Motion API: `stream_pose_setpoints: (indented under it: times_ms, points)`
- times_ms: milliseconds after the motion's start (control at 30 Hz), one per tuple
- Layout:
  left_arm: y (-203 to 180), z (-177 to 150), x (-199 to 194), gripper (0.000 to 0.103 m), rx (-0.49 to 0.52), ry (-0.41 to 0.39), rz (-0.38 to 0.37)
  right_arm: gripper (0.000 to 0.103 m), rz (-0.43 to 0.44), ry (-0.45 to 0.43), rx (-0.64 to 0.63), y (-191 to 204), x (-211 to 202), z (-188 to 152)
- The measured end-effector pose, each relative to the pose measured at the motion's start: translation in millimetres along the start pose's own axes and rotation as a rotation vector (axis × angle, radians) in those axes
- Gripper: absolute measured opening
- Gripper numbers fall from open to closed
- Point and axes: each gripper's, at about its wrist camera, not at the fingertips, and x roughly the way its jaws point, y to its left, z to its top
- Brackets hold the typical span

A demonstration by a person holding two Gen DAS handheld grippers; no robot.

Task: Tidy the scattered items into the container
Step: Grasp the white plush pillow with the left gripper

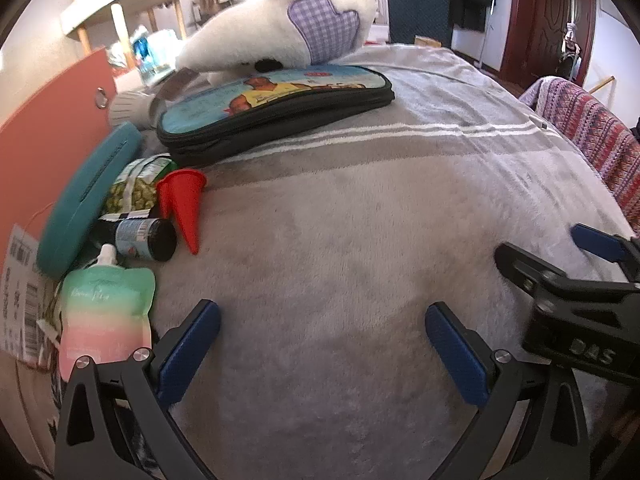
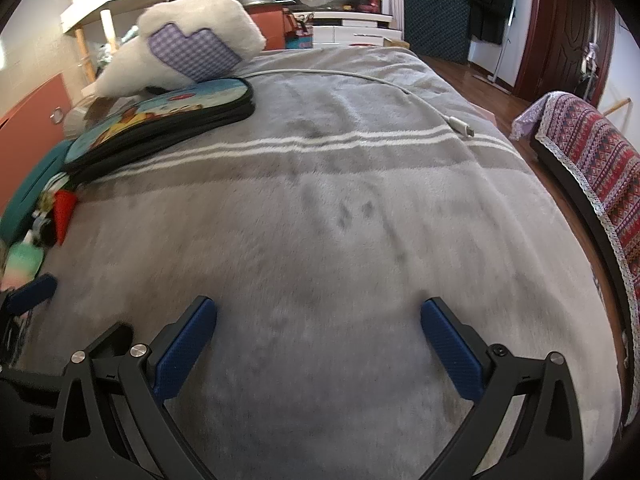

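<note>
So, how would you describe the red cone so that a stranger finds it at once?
Look at the grey blanket and find the flat zipped case with the printed picture. Just in front of its left end lies the red cone, beside a dark bottle. It is the only plain red, pointed thing there.

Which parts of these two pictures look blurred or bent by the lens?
Left wrist view: the red cone is sharp; the blanket's white stripes curve from fisheye distortion. Right wrist view: the left-edge clutter is smeared, the plush toy slightly soft.
</note>
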Motion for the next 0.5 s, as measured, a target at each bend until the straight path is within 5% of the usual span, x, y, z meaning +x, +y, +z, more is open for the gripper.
stream_pose_setpoints:
  times_ms: [100, 200, 267, 400, 433, 500]
  points:
    - [19.1, 16.1, -20.5, 0.103, -0.118, 0.04, -0.1, 0.103, 0.02, 0.075, 0.027, -3.0, 2.4, 3.8]
    - [31.8, 51.3, -63.3, 0.103, -0.171, -0.118, -0.031, 0.103, 0.138, 0.185, 0.21, -25.8, 0.3, 17.5]
    - [19.1, 88.8, -82.9, 0.103, -0.035, -0.236, 0.1, 0.103, 0.259, 0.294, 0.482, -52.8, 0.2, 18.5]
    - [-24.0, 148.1, -61.6, 0.103, 0.374, -0.272, 0.343, 0.102, 0.743, 0.331, 1.196, -92.3, -5.8, -37.8]
    - [-36.1, 159.9, -44.6, 0.103, 0.494, -0.264, 0.391, 0.102, 0.824, 0.356, 1.278, -91.0, -2.4, -51.6]
    - [-51.1, 170.3, -19.8, 0.103, 0.644, -0.258, 0.432, 0.102, 0.833, 0.398, 1.295, -89.8, 3.8, -60.9]
